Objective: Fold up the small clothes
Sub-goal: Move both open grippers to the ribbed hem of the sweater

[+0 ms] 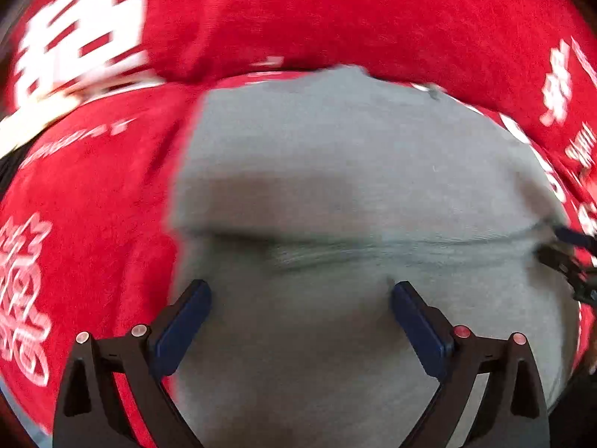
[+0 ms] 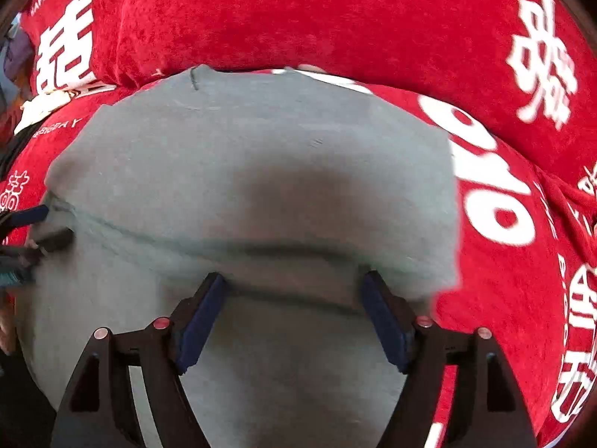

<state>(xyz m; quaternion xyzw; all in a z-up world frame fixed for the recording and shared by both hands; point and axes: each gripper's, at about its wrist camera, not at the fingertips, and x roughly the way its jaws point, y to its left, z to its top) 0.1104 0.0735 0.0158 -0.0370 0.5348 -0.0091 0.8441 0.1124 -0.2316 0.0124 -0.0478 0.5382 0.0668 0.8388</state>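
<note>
A grey garment (image 1: 354, 194) lies spread over a red cover (image 1: 93, 194) with white lettering, filling the middle of both views. A fold line or seam crosses it from side to side, just ahead of the fingers in each view.

In the left wrist view, the left gripper (image 1: 300, 291) sits at the bottom centre, its blue-padded fingers (image 1: 183, 328) spread wide over the grey cloth with nothing between them. The right gripper's tips show at the right edge of that frame, at the garment's side edge by the fold line.

In the right wrist view, the right gripper (image 2: 294, 280) is at the bottom centre, fingers (image 2: 384, 321) wide apart, tips just at the fold line; whether they touch the cloth is unclear. The left gripper's fingers (image 2: 41, 224) appear at the left edge, at the garment's border. A red cushion (image 2: 335, 15) fills the upper part of the frame behind the garment (image 2: 261, 142).
</note>
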